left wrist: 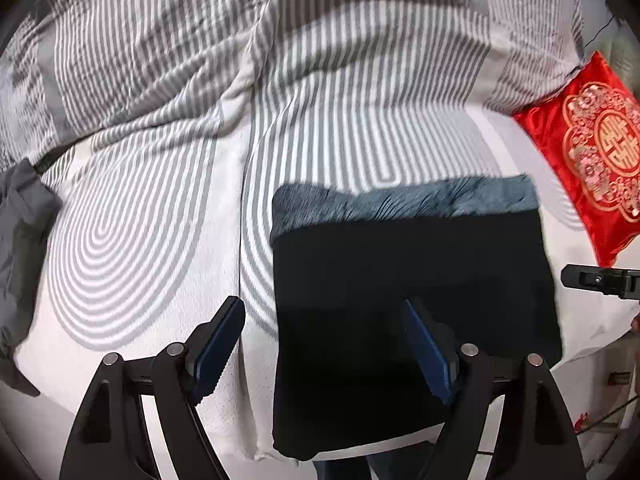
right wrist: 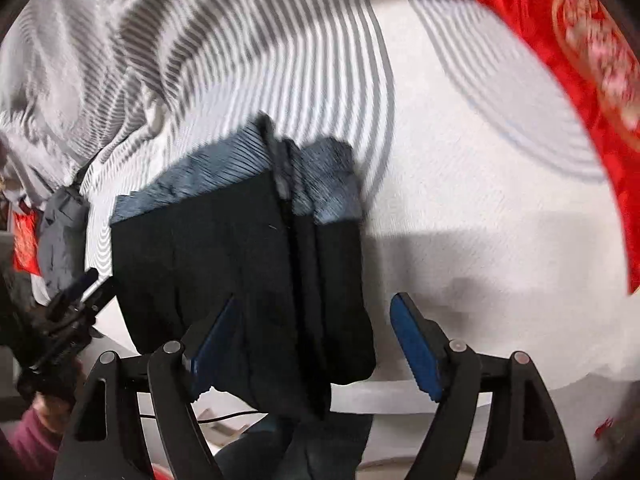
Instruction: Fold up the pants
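In the left wrist view the pants point(left wrist: 412, 320) lie folded into a compact dark rectangle on the bed point(left wrist: 132, 240), filling the lower centre and right of the frame, with a paler blue-grey band of ribbed fabric along their upper edge. The left gripper point(left wrist: 324, 348) hangs above them with its blue fingers point(left wrist: 218, 344) spread apart and nothing between the pads; one finger sits over the bare sheet, the other over the dark cloth. A red cushion point(left wrist: 592, 156) lies at the right edge, a grey garment point(left wrist: 20, 248) at the far left, and a rumpled striped duvet point(left wrist: 160, 60) across the top. In the right wrist view, which is blurred, the same bundle sits centre-left, showing stacked layers and a vertical seam; its near edge hangs slightly past the mattress edge. The right gripper point(right wrist: 316, 344) is likewise open, its fingers empty on either side of the bundle's lower right corner. The fold looks essentially finished and released; what remains, I judge, is at most a tidy-up: squaring the layers or nudging the bundle further onto the bed.
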The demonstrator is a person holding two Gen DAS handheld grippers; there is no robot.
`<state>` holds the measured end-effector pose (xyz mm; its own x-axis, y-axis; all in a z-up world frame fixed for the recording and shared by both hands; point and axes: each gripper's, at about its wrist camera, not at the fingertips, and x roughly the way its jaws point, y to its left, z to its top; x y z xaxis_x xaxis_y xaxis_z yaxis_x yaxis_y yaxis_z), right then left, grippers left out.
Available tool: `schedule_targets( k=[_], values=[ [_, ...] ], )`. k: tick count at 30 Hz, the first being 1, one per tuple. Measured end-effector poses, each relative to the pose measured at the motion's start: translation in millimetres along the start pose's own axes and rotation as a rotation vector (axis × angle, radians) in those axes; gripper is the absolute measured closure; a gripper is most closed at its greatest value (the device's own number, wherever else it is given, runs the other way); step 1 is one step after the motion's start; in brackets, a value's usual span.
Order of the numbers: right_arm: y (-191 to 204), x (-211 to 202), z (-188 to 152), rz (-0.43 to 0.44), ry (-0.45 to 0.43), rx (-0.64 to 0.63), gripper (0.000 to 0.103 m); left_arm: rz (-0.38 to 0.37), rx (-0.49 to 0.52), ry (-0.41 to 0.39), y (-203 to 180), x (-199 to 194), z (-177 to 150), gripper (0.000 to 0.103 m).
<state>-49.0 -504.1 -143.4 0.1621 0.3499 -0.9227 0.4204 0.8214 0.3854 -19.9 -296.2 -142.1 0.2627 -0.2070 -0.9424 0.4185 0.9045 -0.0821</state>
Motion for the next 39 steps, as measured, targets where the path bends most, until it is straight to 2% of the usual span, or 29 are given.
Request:
schedule_targets(
  k=[2,3,4,5,7,10,16,18,23,28,33,36,37,38,39],
  values=[
    [6.3,-8.3,5.1,0.017,-0.043,-0.001,0.022,-0.016,0.016,-0.006,-5.3,-1.2,8.6,0.009],
    [10.1,-11.5,8.5,0.024,-0.065,-0.003,0.022,-0.008,0.027,-0.022,-9.1,-1.2,13.1,0.009],
    [14.4,-12.8,13.0,0.022,-0.085,-0.011,0.027,0.001,0.039,-0.03,-13.1,-0.4,16.7,0.009],
    [17.6,-12.7,15.6,0.015,-0.094,-0.017,0.043,0.008,0.047,-0.035,-16.0,2.1,21.0,0.009],
    [25.0,-8.0,22.0,0.001,-0.093,-0.031,0.064,0.013,0.04,-0.047,-22.6,6.1,28.3,0.009],
    [31.3,1.4,30.3,0.008,-0.082,-0.034,0.067,0.043,0.027,-0.032,-26.3,16.3,33.9,0.009],
    [34.3,22.8,43.4,-0.024,-0.073,-0.031,0.067,0.087,-0.002,0.056,-21.8,63.7,34.0,0.009],
    [27.3,37.7,45.3,-0.053,-0.045,-0.014,0.067,0.093,0.0,0.054,-21.3,70.4,32.5,0.009],
    [18.9,49.7,44.1,-0.043,-0.044,0.005,0.067,0.076,-0.012,0.066,-17.8,78.7,32.4,0.001],
    [26.5,54.6,47.0,-0.091,-0.042,-0.062,0.067,0.072,-0.024,0.069,-17.0,79.6,32.8,0.001],
    [27.2,52.9,46.5,-0.089,-0.038,-0.035,0.063,0.068,-0.03,0.079,-16.6,78.0,34.2,0.001],
    [27.7,47.4,42.6,-0.086,-0.021,-0.011,0.048,0.067,-0.029,0.084,-16.7,72.8,33.7,0.001],
    [28.0,45.8,39.4,-0.093,-0.008,-0.004,0.035,0.065,-0.025,0.087,-17.4,70.7,32.9,0.001],
    [28.2,44.2,35.6,-0.085,0.002,0.004,0.03,0.064,-0.02,0.09,-18.2,69.1,31.8,0.001],
    [28.6,42.2,31.9,-0.081,0.006,0.01,0.03,0.064,-0.015,0.094,-19.1,67.2,30.7,0.001]
  ],
)
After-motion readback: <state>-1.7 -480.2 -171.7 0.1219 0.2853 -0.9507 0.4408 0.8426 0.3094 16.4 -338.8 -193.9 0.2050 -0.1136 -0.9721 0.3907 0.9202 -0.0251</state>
